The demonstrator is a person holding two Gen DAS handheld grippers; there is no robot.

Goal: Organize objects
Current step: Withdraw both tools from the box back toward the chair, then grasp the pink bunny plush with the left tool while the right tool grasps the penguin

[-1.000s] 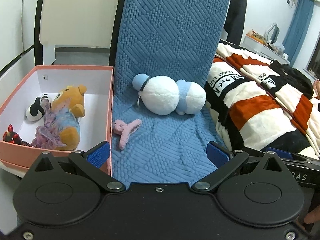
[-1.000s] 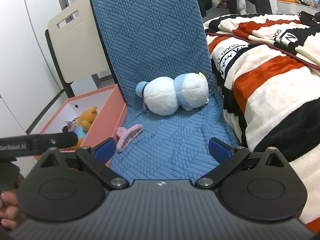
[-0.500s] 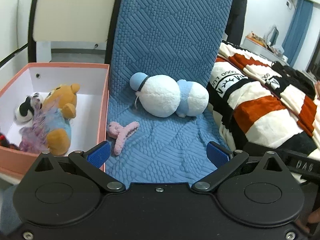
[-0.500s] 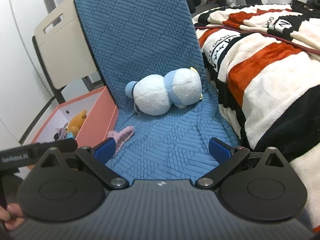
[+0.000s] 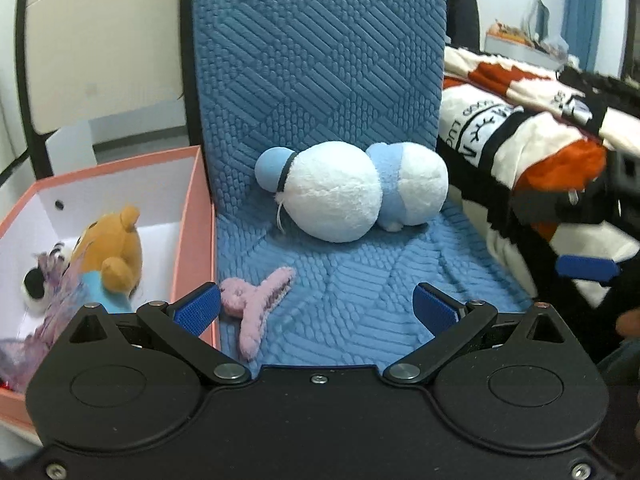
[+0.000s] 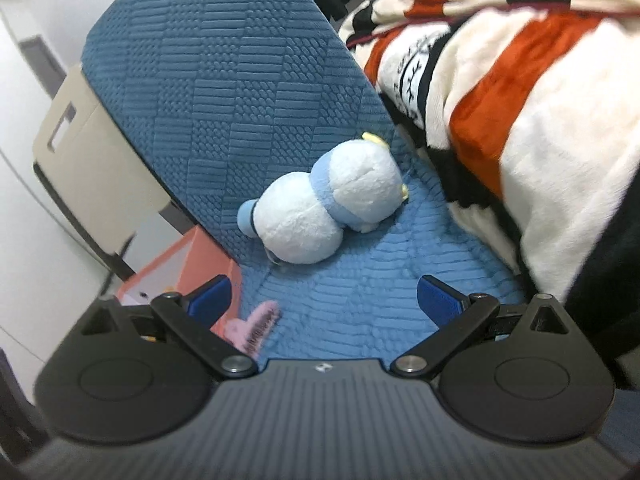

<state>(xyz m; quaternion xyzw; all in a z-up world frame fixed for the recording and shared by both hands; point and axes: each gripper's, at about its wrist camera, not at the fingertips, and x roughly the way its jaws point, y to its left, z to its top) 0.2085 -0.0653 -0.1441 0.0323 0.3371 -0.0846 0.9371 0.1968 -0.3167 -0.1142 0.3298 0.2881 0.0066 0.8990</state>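
A white and light-blue plush snowman [image 5: 352, 190] lies on its side on the blue quilted chair seat [image 5: 360, 292], also in the right wrist view [image 6: 324, 208]. A pink fuzzy hair claw [image 5: 256, 296] lies near the seat's left edge, next to a pink box [image 5: 192, 240]; it also shows in the right wrist view [image 6: 256, 326]. The box holds a brown bear plush [image 5: 112, 256] and other small toys. My left gripper [image 5: 316, 308] is open and empty just in front of the claw. My right gripper [image 6: 324, 304] is open and empty, facing the snowman.
A striped red, white and black blanket [image 5: 532, 152] lies to the right of the chair, also in the right wrist view [image 6: 520, 92]. The blue chair back [image 5: 320, 60] rises behind the snowman. A beige chair [image 5: 100, 40] stands behind the box.
Both grippers have moved forward and closer to the seat; the snowman and hair claw look larger. The right gripper has tilted and swung right. Nothing was picked up.
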